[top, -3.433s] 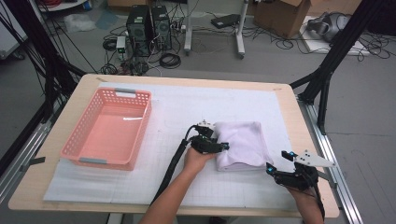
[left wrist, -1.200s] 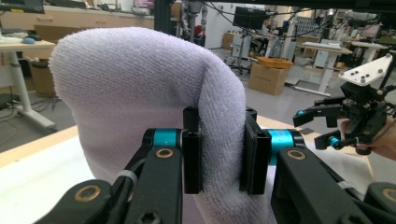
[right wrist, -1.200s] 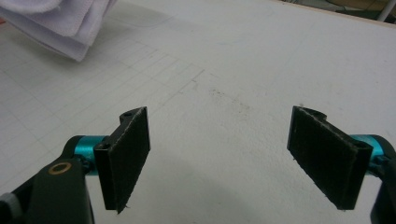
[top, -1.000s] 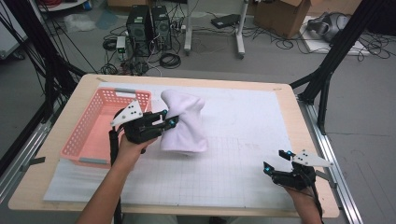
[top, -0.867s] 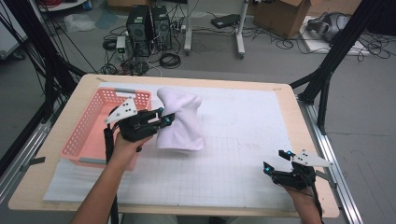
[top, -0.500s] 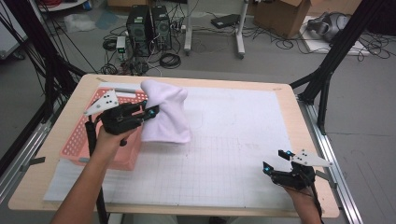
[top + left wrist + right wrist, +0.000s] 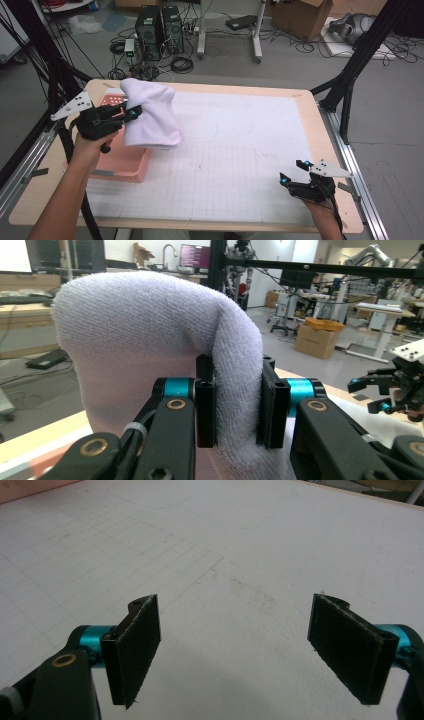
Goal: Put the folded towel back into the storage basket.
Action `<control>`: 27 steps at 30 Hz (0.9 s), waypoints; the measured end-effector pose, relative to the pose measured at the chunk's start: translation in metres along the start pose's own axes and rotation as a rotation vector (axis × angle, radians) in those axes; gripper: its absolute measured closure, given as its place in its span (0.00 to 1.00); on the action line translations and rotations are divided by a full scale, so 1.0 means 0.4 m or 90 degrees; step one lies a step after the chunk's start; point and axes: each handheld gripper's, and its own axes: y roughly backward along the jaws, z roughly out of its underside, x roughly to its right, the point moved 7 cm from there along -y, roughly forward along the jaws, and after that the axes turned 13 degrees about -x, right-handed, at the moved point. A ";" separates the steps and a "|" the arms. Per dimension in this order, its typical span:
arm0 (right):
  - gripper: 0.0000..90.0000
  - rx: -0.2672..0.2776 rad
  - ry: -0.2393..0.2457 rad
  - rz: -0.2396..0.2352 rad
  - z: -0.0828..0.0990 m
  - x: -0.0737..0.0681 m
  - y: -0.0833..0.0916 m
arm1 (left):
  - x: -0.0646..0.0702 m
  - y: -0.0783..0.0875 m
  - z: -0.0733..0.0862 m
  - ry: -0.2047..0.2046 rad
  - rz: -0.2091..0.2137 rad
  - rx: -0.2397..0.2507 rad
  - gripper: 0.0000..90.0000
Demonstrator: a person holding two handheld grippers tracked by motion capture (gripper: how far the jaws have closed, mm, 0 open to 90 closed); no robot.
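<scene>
A folded white towel (image 7: 150, 112) hangs in the air over the right side of the pink basket (image 7: 125, 162), which stands at the table's left. My left gripper (image 7: 131, 114) is shut on the towel; in the left gripper view both black pads (image 7: 205, 407) press a thick fold of the towel (image 7: 150, 340) between them. At the table's front right corner my right gripper (image 7: 291, 172) rests low with its jaws wide apart. The right gripper view has its pads (image 7: 137, 647) standing over bare white mat with nothing between them.
A white gridded mat (image 7: 240, 145) covers most of the wooden table (image 7: 310, 107). Black frame legs (image 7: 350, 75) stand off the right edge, and computers and cables (image 7: 160, 27) lie on the floor beyond the far edge.
My left gripper has carried the towel leftward and a little up, from the middle of the mat to above the basket. The right gripper has stayed where it was.
</scene>
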 end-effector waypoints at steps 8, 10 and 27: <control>0.22 0.002 -0.003 -0.002 -0.005 -0.002 -0.005 | -0.034 0.054 0.006 0.001 -0.015 0.001 0.82; 0.22 0.002 -0.005 -0.003 -0.007 -0.004 -0.007 | -0.043 0.067 0.009 0.006 -0.020 0.006 0.82; 0.22 0.004 -0.002 0.006 -0.009 0.001 -0.004 | -0.111 0.173 0.026 0.005 -0.052 -0.003 0.82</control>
